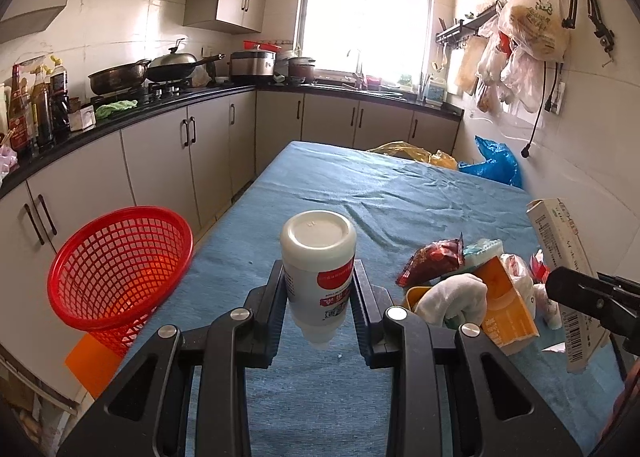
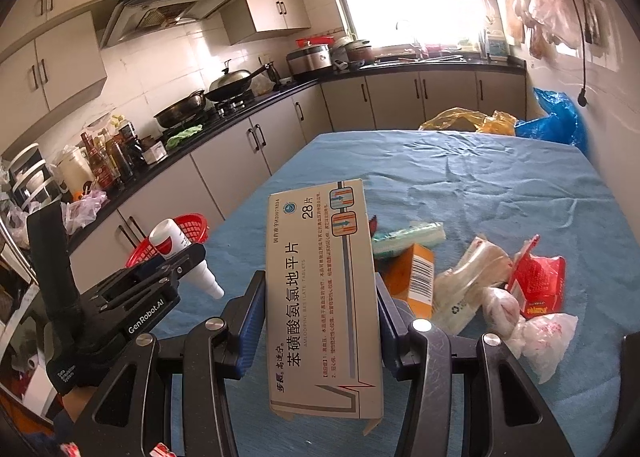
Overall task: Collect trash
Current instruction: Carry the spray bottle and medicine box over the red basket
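Note:
My left gripper [image 1: 318,277] is shut on a white plastic bottle with a red label [image 1: 318,257], held upside down above the blue tablecloth [image 1: 400,193]. The red mesh basket [image 1: 116,269] stands off the table's left edge, left of the bottle. My right gripper [image 2: 320,297] is shut on a white medicine box [image 2: 322,297], held above the table. The box also shows in the left wrist view [image 1: 560,257]. A pile of trash lies on the table: an orange carton [image 1: 506,309], red wrappers [image 2: 538,281], a white cloth [image 1: 452,297] and clear bags [image 2: 544,337].
Kitchen counter [image 1: 160,105] with pans and bottles runs along the left and far walls. Yellow bag [image 1: 412,153] and blue bag [image 1: 496,163] sit past the table's far end. Plastic bags [image 1: 528,33] hang on the right wall.

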A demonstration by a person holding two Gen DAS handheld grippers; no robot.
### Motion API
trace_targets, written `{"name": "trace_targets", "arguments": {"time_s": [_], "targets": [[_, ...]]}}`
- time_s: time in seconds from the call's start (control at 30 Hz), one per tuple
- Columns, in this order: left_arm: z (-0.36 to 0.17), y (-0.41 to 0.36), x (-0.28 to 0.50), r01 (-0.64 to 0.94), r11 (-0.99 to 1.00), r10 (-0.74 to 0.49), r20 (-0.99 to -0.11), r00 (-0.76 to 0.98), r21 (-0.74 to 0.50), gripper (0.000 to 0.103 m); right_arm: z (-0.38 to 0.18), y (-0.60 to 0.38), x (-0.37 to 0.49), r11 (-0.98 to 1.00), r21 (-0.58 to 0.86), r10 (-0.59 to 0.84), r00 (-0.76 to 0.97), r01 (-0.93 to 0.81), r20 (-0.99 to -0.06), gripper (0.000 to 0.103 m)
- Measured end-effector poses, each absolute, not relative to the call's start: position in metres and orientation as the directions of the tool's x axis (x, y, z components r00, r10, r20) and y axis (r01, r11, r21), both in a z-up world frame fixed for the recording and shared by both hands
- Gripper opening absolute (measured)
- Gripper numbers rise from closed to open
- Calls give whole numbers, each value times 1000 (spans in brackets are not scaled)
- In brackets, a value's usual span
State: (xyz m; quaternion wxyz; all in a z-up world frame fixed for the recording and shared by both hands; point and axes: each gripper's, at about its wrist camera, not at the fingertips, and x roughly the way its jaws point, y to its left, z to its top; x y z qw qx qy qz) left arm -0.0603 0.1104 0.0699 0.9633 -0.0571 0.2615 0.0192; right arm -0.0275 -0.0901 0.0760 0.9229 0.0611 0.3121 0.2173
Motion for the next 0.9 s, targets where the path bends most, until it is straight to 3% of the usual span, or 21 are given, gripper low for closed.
{"name": "trace_targets", "arguments": {"time_s": [0.5, 0.7, 0.9], "targets": [[84, 147, -59, -120, 983, 38, -487, 872, -137, 29, 83, -45, -14, 874, 224, 477, 669, -431, -570, 53], [100, 187, -55, -133, 968, 13, -492, 871, -211, 29, 86, -13, 2, 859, 225, 493, 624, -461, -607, 53], [109, 240, -49, -206, 954, 72, -499, 864, -220, 29, 88, 40, 29, 819, 264, 543, 539, -510, -644, 53]]}}
